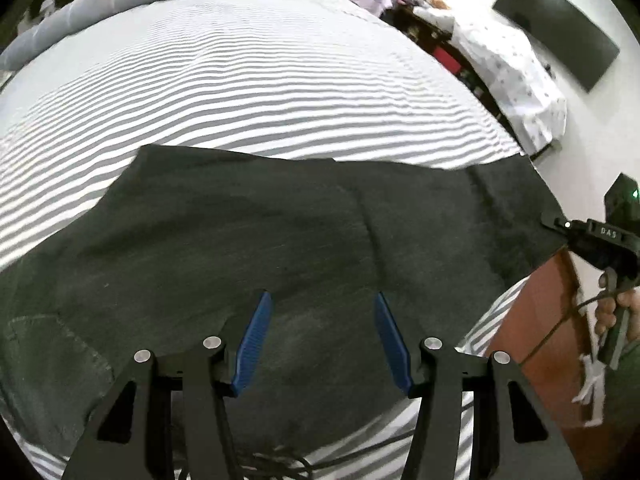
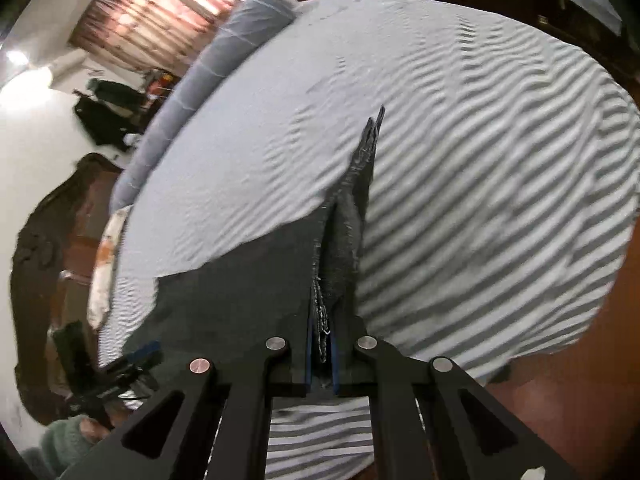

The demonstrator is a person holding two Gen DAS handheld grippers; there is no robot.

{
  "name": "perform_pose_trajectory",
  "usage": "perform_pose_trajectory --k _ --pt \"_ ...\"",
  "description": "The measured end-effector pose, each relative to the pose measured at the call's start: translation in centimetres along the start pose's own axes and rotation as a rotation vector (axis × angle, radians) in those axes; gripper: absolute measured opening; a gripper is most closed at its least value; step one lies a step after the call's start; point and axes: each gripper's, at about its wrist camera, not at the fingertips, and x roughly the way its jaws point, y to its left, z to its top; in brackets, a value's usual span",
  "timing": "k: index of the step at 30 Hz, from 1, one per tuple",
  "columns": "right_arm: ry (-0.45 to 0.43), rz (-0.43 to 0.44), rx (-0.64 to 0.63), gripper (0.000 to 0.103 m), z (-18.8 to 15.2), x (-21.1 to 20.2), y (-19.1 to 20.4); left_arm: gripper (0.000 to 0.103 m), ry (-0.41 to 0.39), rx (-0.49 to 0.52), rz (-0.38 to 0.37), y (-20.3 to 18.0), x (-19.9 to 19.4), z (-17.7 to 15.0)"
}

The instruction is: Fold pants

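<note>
My left claw [image 1: 320, 340] hangs wide open over the pants [image 1: 260, 240], blue pads spread well apart, nothing between them. The pants lie dark and flat across the near part of the bed [image 1: 240, 72], on the grey-and-white striped sheet, with a back pocket showing at the lower left of the left wrist view. A seam runs up the middle of the cloth just ahead of my pads.

Over on the right, my right claw [image 2: 321, 354] is clamped tight on the pants [image 2: 240, 280]: the blue pads are pressed together with a folded edge of dark fabric, frayed threads and all, pinched between them. From there the cloth rises in a narrow ridge, away from the claw, over the striped bed [image 2: 500, 160].

In the left wrist view I can see the right gripper's body at the far right edge, at the pants' corner where the fabric reaches the bed's edge. A rolled grey bolster [image 2: 192, 92] lies along the far side of the bed. A dark panel [image 1: 556, 28] hangs on the white wall.
</note>
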Motion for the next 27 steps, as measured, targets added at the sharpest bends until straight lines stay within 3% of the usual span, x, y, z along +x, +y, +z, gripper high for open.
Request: perform_pose_trajectory --k 7,15,22,27 --pt "0.051 0.117 -0.117 0.007 -1.4 1.9 8.6 0.055 -0.07 -0.057 -0.034 4.2 -5.6 -1.0" --pt "0.17 0.219 -0.223 0.007 -5.1 7.9 17.9 0.057 -0.163 -0.18 -0.003 11.4 -10.7 -2.9" --pt "0.295 0.262 -0.297 0.007 -10.0 14.2 24.1 0.057 -0.163 -0.267 0.01 16.1 -11.6 -5.2" --pt "0.372 0.244 -0.385 0.007 -13.6 17.8 27.6 0.057 -0.15 -0.329 -0.047 17.9 -11.1 -5.8"
